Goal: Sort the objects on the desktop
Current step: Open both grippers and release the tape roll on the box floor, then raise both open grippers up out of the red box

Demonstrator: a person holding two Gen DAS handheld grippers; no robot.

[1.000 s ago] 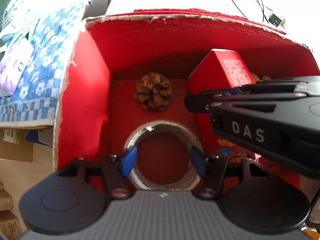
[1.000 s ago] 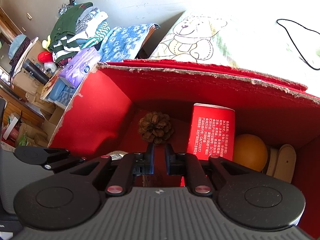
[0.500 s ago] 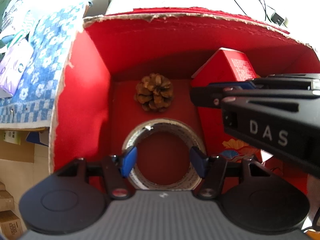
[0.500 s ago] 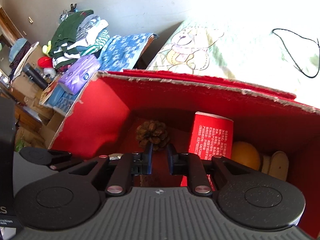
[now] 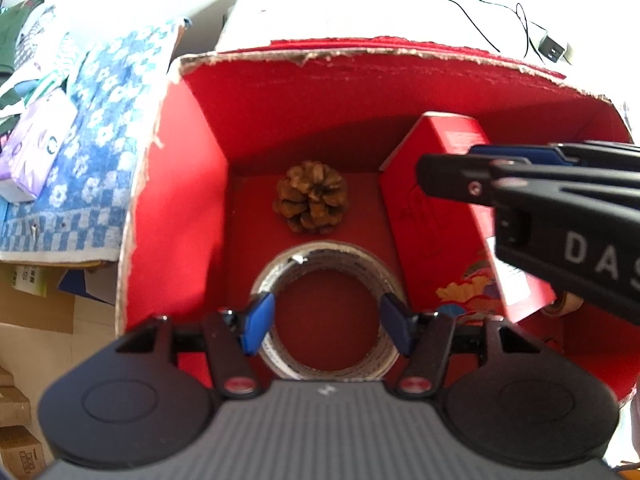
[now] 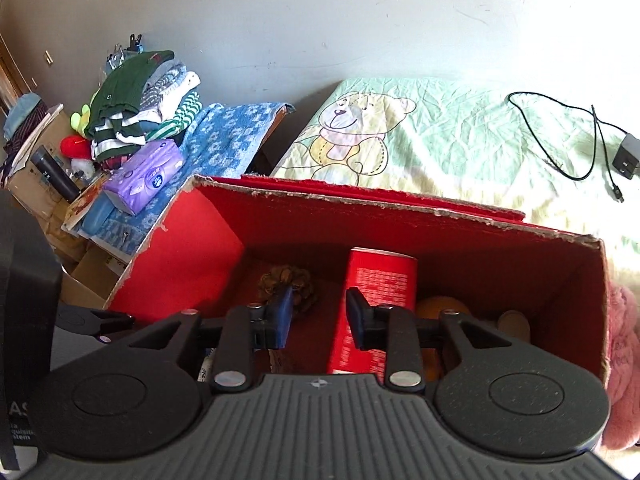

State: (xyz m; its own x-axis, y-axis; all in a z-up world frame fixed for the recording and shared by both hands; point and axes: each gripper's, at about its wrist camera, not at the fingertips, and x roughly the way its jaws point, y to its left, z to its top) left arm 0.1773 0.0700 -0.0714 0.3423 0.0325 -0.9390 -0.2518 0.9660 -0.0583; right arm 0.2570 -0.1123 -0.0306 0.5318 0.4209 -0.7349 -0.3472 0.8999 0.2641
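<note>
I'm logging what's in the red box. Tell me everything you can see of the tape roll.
The tape roll lies flat on the floor of the red box, its hole showing red. It looks like clear tape, greyish-white, on a pale core. The pine cone sits just behind it. The left gripper straddles it; contact is unclear.

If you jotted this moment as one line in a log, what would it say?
left gripper: astride tape roll, grip unclear | right gripper: just opening, empty | red box: pine cone, red carton
</note>
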